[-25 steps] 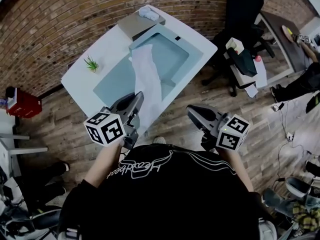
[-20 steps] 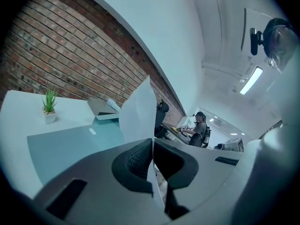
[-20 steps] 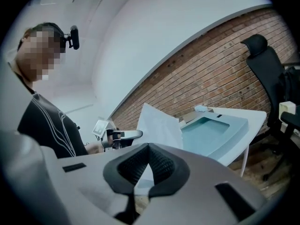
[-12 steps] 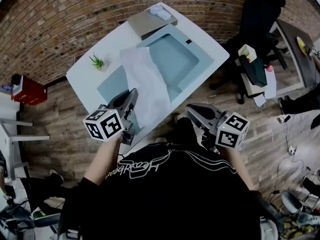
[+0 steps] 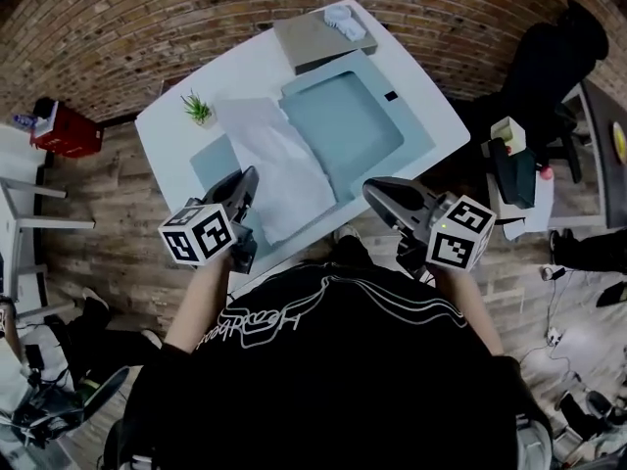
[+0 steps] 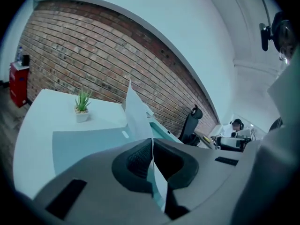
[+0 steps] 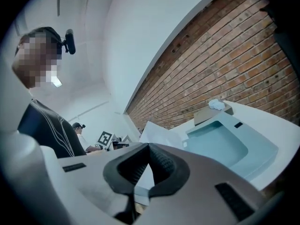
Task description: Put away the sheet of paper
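The white sheet of paper (image 5: pixel 277 157) hangs over the left part of the teal mat (image 5: pixel 348 125) on the white table (image 5: pixel 436 111). My left gripper (image 5: pixel 247 180) is shut on the sheet's near edge. In the left gripper view the paper (image 6: pixel 136 110) rises edge-on from between the closed jaws of that gripper (image 6: pixel 151 146). My right gripper (image 5: pixel 376 193) hovers over the table's near edge, to the right of the sheet and apart from it. Its jaws (image 7: pixel 148 150) are shut with nothing between them, and the paper (image 7: pixel 157 131) shows behind them.
A small potted plant (image 5: pixel 199 109) stands at the table's left. A grey flat box (image 5: pixel 315 37) with a white cloth (image 5: pixel 345 20) on it sits at the far end. A red cabinet (image 5: pixel 64 130) is on the floor at left, a black office chair (image 5: pixel 549 67) at right.
The sheet has swung left, from draped over the mat's middle to its left part, held in the left gripper. Both grippers keep about the same places in the head view.
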`<state>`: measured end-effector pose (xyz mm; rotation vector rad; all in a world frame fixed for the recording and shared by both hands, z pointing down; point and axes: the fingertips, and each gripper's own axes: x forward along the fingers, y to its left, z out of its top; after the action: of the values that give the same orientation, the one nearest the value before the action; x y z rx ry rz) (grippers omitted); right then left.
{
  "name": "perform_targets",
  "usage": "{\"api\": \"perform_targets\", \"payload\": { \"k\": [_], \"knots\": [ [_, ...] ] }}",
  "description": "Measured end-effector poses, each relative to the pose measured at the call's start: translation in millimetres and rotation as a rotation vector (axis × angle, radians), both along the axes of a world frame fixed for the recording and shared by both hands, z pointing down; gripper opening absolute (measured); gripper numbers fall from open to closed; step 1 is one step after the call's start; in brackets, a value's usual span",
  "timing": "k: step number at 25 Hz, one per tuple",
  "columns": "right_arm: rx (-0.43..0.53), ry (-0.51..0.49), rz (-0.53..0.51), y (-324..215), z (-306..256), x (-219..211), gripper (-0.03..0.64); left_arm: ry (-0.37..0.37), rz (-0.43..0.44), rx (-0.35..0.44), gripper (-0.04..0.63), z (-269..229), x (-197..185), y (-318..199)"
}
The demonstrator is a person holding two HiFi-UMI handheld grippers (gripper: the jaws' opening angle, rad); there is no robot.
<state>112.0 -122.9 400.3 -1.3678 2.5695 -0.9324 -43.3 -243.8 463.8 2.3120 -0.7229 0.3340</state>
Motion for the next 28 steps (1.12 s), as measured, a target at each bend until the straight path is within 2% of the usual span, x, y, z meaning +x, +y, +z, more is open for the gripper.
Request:
{"api": "perform_targets", "payload": {
  "k": [9,19,28],
  "knots": [
    [0.005,0.001,-0.09,-31.9,-1.4,30.1,0.002,-0.049,-0.108,-0.072,0.031,33.2,4.0,-15.8],
    [-0.002,-0.013,-0.15,-51.6,6.8,68.1,0.002,-0.106,-0.199,-0.109,0.031,62.6,14.4,-19.3],
    [-0.012,-0.021,-0.24,-75.1,16.6,94.2,0.002,-0.109,-0.282,-0.133,0.031,76.2,41.8,-21.5]
  ]
}}
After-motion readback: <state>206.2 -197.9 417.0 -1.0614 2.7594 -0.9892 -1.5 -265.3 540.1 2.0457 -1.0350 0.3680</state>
